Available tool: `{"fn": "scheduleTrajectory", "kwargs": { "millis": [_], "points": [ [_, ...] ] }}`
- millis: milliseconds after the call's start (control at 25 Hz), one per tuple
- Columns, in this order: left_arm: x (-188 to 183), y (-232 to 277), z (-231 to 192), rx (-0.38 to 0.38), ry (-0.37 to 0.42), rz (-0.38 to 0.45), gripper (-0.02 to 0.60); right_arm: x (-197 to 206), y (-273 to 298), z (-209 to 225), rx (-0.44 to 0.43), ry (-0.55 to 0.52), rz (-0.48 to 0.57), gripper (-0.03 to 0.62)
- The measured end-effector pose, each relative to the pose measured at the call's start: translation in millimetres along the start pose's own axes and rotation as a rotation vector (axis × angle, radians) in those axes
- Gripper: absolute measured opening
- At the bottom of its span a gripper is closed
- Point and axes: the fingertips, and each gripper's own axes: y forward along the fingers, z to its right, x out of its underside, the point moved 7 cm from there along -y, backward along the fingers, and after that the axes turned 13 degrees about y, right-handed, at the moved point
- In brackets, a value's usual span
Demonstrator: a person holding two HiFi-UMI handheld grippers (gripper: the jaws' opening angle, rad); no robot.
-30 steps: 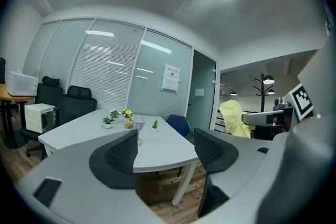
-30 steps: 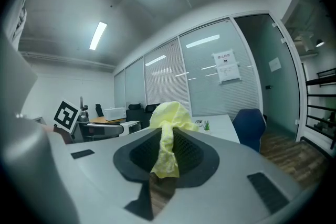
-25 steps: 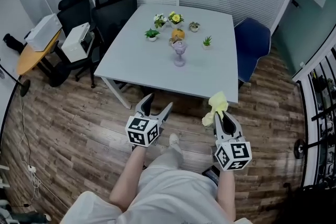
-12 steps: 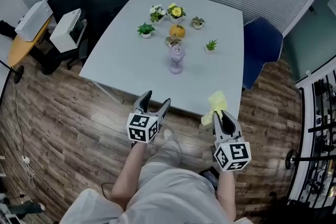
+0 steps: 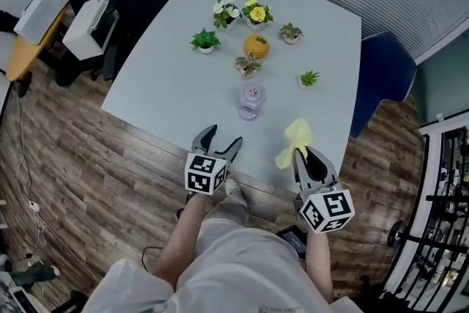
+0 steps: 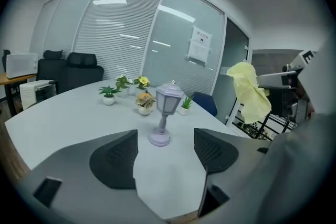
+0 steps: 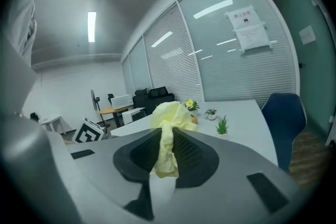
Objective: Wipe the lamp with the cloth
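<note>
Table (image 5: 168, 84) nearer in head view than half second ago; both grippers now over its near edge. Approach looks nearly done, wiping not begun. Right gripper (image 5: 303, 153) pinches cloth (image 5: 294, 141), yellow wad sticking out past jaws. Left gripper (image 5: 221, 137) spread, empty. Lamp (image 5: 250, 100) upright on table, ahead between grippers, near cloth but apart.

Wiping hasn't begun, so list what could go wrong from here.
The lamp stands free on a small base, the open left tongs short of it; a push from the cloth may tip it.
Small potted plants stand close behind the lamp and could get knocked.
The right tongs pinch only a strip of cloth; it might slip.
</note>
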Motion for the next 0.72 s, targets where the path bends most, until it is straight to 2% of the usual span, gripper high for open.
{"fn": "scheduleTrajectory", "kwargs": {
  "millis": [120, 280, 480, 720],
  "points": [
    [5, 21, -12, 0.012, -0.009, -0.031, 0.316, -5, 28, 6, -0.072, 0.067, -0.039, 0.071],
    [12, 54, -24, 0.052, 0.011, -0.07, 0.316, -15, 63, 16, -0.119, 0.059, -0.058, 0.071],
    [28, 80, -25, 0.098, 0.038, -0.13, 0.316, -22, 84, 30, -0.203, 0.206, -0.033, 0.071],
    [27, 112, -26, 0.138, 0.115, -0.163, 0.316, -41, 98, 36, -0.21, 0.179, -0.026, 0.071]
  ]
}}
